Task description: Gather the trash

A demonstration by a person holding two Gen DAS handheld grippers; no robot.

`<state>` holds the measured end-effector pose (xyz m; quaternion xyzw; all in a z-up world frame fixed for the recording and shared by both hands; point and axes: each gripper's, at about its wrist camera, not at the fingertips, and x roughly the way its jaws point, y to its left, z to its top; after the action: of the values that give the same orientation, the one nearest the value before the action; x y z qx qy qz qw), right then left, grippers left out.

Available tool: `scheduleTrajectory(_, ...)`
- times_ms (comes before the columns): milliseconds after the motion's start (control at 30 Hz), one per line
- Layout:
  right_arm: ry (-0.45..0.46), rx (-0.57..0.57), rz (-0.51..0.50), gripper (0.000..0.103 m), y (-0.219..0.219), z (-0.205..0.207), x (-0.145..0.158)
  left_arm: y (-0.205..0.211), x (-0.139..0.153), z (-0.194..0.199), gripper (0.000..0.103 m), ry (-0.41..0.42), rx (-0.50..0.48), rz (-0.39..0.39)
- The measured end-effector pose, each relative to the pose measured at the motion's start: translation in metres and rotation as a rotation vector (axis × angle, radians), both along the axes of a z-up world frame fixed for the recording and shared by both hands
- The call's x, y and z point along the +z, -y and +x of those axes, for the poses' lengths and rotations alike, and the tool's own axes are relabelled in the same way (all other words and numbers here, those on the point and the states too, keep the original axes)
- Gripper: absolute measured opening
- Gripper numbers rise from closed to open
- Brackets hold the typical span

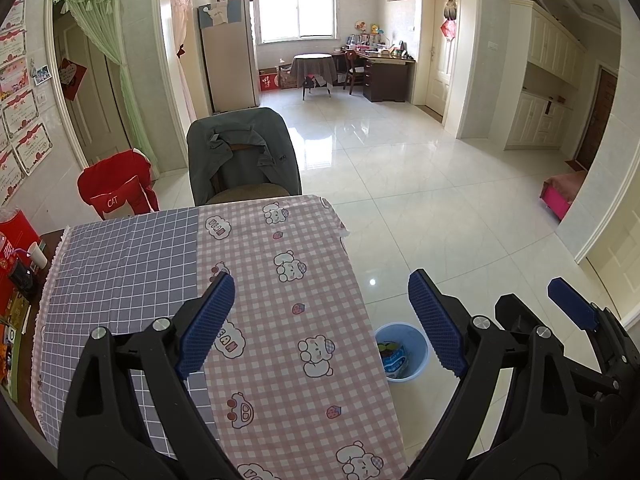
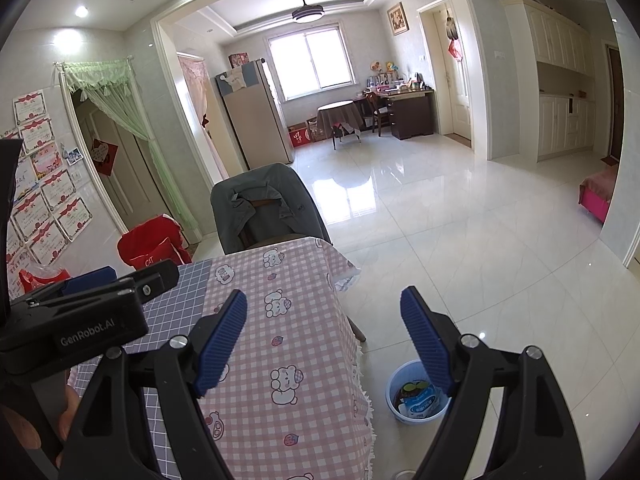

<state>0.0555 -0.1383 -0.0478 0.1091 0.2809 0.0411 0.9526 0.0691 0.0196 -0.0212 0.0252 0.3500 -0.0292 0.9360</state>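
Hovering above the near end of the dining table (image 1: 168,256), both tongs are wide open and hold nothing. The left gripper (image 1: 320,316) has its blue pads spread apart over the pink checked tablecloth (image 1: 280,320), and the right gripper (image 2: 324,340) stands just beside it, equally open, with only cloth and floor visible between its jaws.

The trash itself already lies in the small blue wastebasket (image 2: 394,384), which stands on the tiled floor close to the right edge of the table. Inside it, a blue and white wrapper (image 2: 420,402) and some darker packaging can be seen; what exactly the darker piece is cannot be told.

The covered part of the table looks bare: no wrapper or scrap shows on the cloth in either view. At the far left edge, some boxes and a white cup (image 1: 37,254) stand on the uncovered wood, but these look more like household goods than trash.

Judging from this, the collecting seems nearly or fully finished, and at most a last check of the table remains.
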Motion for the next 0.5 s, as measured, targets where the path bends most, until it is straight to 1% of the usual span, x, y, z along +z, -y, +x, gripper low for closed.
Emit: scheduleTrajectory(500,-0.004,0.0,0.003,0.078,0.0002,-0.0009,-0.0001,0.0001,0.0002,0.0,0.087,-0.001,0.0,0.0)
